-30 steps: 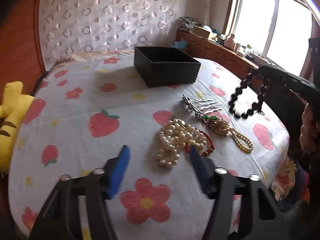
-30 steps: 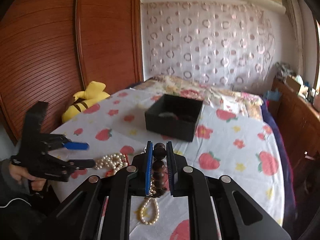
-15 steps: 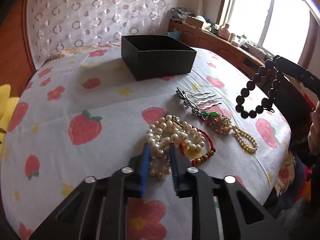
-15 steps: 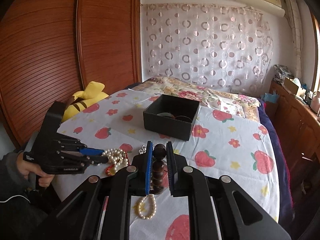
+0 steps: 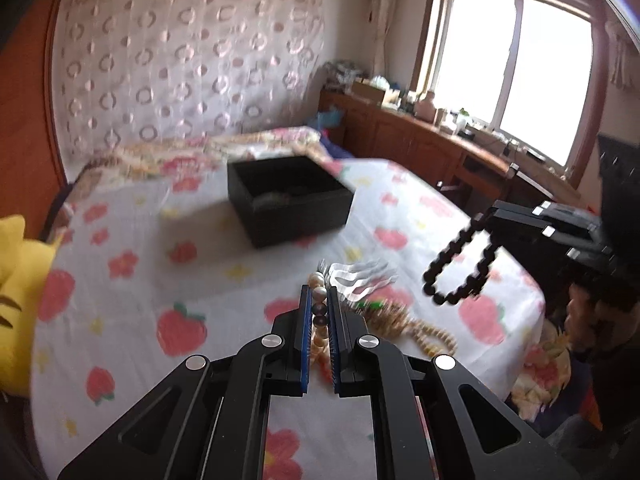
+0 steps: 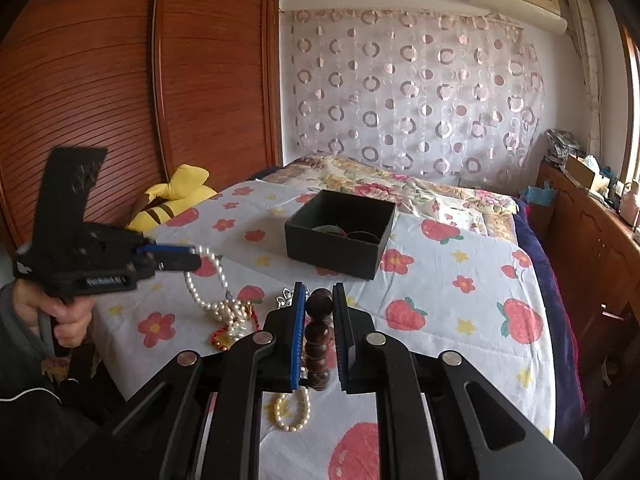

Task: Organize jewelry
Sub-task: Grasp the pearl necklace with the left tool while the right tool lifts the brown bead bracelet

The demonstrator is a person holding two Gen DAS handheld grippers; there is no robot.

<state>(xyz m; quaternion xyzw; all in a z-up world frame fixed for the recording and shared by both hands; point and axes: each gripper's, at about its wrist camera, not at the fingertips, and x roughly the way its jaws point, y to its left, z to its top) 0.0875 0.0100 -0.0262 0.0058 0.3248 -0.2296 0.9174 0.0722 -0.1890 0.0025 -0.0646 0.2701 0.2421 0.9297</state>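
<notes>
My left gripper [image 5: 319, 296] is shut on a white pearl necklace [image 5: 319, 280] and lifts it off the bed; from the right wrist view the strand [image 6: 214, 280] hangs from the left gripper [image 6: 192, 258] down to a pile. My right gripper [image 6: 319, 300] is shut on a dark wooden bead bracelet [image 6: 318, 332], which dangles in the air in the left wrist view [image 5: 456, 272]. An open black box [image 6: 340, 234] with some pieces inside sits on the bed; it also shows in the left wrist view [image 5: 290, 204].
A silver hair comb [image 5: 360, 276], a small beige pearl strand [image 5: 416, 330] and a red bracelet [image 6: 218, 338] lie on the strawberry-print sheet [image 6: 460, 288]. A yellow plush toy [image 6: 176, 200] lies at the left edge. A wooden cabinet [image 5: 420, 148] stands at the right.
My left gripper has closed on the pearl necklace and raised it off the bed. My right gripper still holds the dark bracelet in the air.
</notes>
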